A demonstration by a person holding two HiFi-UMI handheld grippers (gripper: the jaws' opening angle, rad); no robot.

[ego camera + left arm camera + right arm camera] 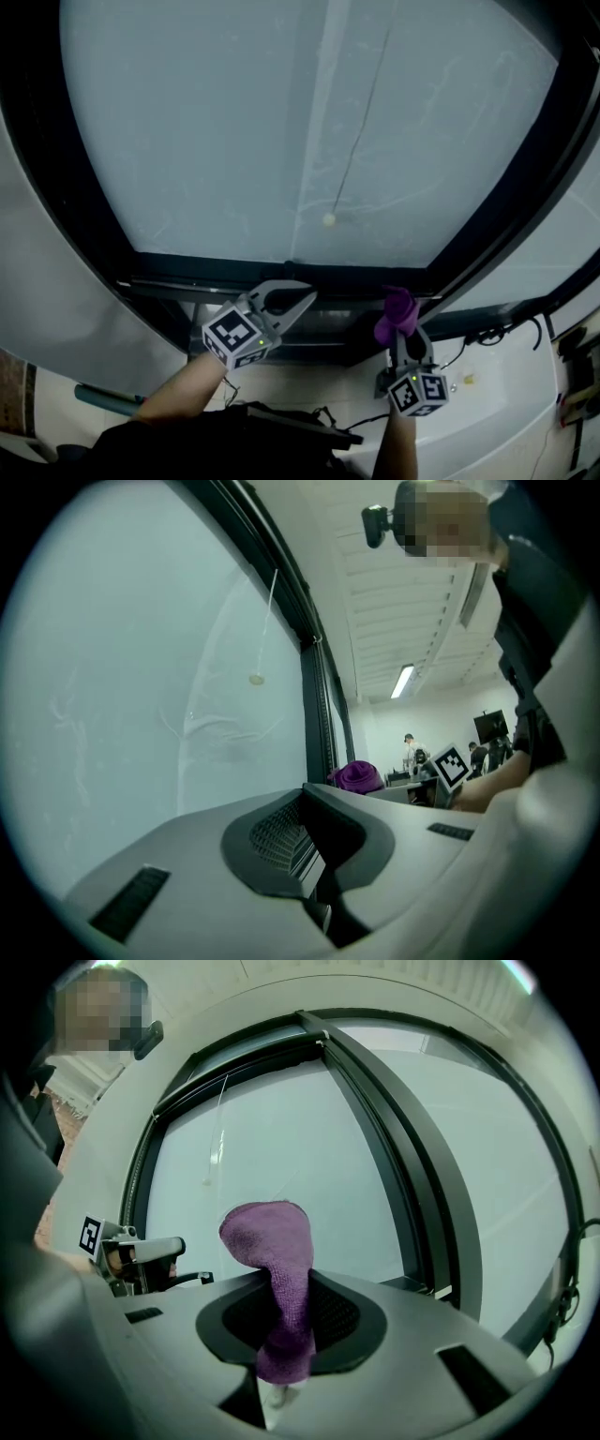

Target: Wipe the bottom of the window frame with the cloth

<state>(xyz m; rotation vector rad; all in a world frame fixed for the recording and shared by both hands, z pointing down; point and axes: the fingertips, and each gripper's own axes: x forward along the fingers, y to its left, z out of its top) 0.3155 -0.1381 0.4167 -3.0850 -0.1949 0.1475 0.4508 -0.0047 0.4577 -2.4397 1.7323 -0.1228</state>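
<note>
A: Jaw state?
B: The right gripper (pixel 284 1324) is clamped on the purple cloth (pixel 270 1241); the left gripper (pixel 306 844) is parted, empty. The cloth is held near the bottom of the window frame (pixel 206 266).
A: Step?
B: Approach, by judgement. The cloth must be pressed down and drawn along.

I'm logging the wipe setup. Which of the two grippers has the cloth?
The right gripper: its jaws are shut on the purple cloth. The left gripper is open, with nothing between its jaws.
</note>
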